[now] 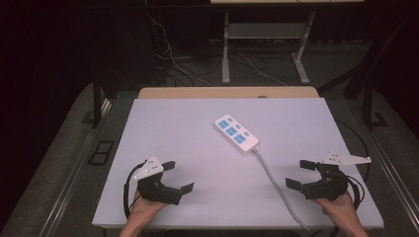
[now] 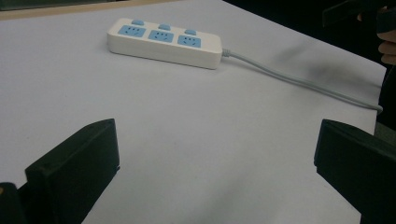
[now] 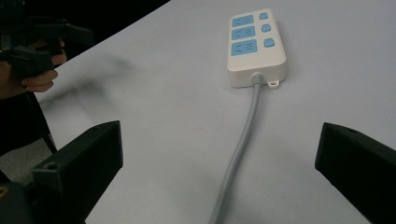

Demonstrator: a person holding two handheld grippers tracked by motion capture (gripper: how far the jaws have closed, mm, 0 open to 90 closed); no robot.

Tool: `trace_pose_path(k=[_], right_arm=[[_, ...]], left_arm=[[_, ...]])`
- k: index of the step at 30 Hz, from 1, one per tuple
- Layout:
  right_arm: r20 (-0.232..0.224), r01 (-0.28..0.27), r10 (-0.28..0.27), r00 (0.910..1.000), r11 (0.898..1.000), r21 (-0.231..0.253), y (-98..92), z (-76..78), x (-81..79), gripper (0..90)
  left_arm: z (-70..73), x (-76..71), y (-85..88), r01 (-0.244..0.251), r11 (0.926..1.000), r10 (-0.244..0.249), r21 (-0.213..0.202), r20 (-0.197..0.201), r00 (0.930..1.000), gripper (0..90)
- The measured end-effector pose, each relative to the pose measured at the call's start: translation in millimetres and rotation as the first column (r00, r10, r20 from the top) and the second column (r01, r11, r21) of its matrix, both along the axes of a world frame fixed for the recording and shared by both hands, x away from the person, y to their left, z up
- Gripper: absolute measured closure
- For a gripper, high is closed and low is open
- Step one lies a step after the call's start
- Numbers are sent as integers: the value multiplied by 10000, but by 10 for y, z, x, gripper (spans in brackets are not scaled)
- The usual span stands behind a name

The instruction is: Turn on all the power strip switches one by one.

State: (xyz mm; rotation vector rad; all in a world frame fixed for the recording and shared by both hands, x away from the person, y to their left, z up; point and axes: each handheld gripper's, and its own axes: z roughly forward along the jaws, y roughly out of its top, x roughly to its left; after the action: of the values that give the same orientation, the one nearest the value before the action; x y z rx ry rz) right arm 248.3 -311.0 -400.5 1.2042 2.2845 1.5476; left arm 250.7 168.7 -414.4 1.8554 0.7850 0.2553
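Observation:
A white power strip (image 1: pixel 236 134) with blue sockets and blue switches lies near the middle of the white table (image 1: pixel 173 123). Its grey cable (image 1: pixel 276 182) runs toward the front edge. My left gripper (image 1: pixel 178 176) rests at the front left, open, nothing between its jaws. At the front right my right gripper (image 1: pixel 300 174) is open too, jaws wide apart and empty. The left gripper view has the power strip (image 2: pixel 164 43) ahead and the cable (image 2: pixel 299 81) trailing right. In the right gripper view the cable (image 3: pixel 238 154) runs between the spread jaws up to the power strip (image 3: pixel 254 44).
A wooden strip (image 1: pixel 227 92) borders the table's far edge. Beyond it stand a desk frame (image 1: pixel 267 39) and loose cables (image 1: pixel 178 64) on the dark floor. In the right gripper view, the other hand and its gripper (image 3: pixel 32 51) sit at the upper left.

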Motion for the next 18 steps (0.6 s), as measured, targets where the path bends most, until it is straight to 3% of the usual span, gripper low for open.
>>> trace_pose_path(k=[13, 18], right_arm=[[-184, -38, 38, 9998, 10000, 21, -28, -6, 1, 7], [-253, -126, 120, 9996, 9996, -243, -5, -10, 3, 8]], left_arm=[[-16, 19, 20, -226, 9997, 226, -43, -123, 9997, 0], [-24, 24, 42, -354, 9994, 353, -44, -158, 9993, 0]])
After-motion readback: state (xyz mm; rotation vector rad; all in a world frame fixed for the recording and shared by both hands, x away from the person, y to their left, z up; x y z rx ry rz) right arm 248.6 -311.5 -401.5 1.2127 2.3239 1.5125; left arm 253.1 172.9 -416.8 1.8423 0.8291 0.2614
